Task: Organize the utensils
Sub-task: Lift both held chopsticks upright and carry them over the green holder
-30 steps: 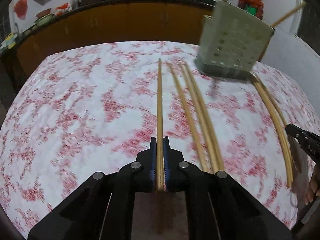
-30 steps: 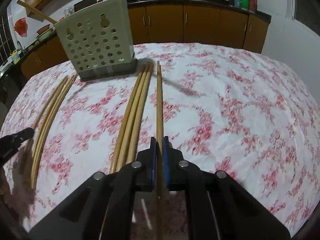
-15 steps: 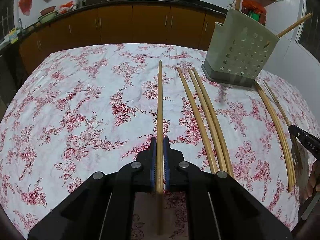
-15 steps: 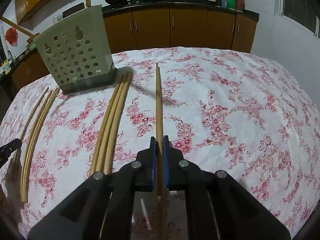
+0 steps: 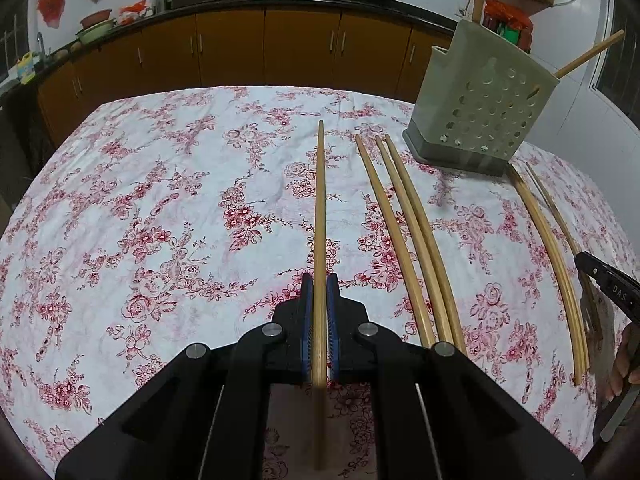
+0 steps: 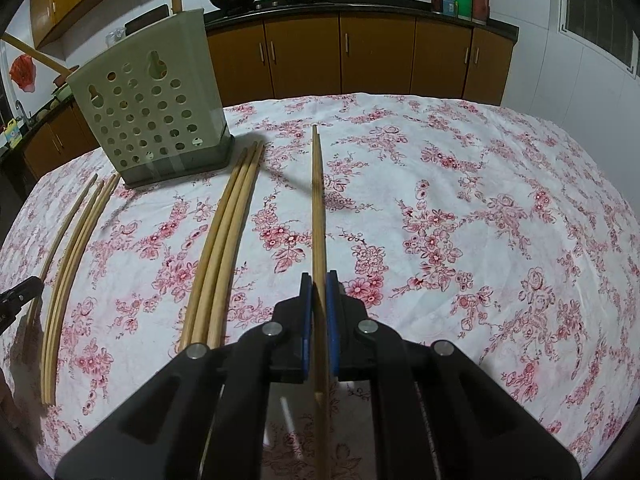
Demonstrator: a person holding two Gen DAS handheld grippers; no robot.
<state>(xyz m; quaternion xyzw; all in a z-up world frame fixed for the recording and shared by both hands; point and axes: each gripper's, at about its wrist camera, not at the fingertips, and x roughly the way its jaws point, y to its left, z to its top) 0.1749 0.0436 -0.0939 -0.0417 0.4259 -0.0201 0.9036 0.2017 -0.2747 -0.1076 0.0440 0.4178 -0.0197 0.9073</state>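
My left gripper (image 5: 319, 280) is shut on a long wooden chopstick (image 5: 320, 208) that points forward above the table. My right gripper (image 6: 319, 278) is shut on another wooden chopstick (image 6: 317, 200), also pointing forward. A green perforated utensil holder (image 5: 478, 116) stands far right in the left wrist view and far left in the right wrist view (image 6: 152, 116), with two sticks in it. Three loose chopsticks (image 5: 408, 236) lie together on the cloth; they also show in the right wrist view (image 6: 224, 240). More chopsticks (image 5: 554, 256) lie beyond the holder, also in the right wrist view (image 6: 68, 264).
The table wears a white cloth with red flowers (image 5: 160, 220). Brown kitchen cabinets (image 5: 260, 52) and a counter with woks stand behind it. The other gripper's tip shows at the right edge of the left wrist view (image 5: 608, 284) and the left edge of the right wrist view (image 6: 20, 292).
Both grippers rose and pulled back slightly with their chopsticks held; the holder now sits farther off in both views.
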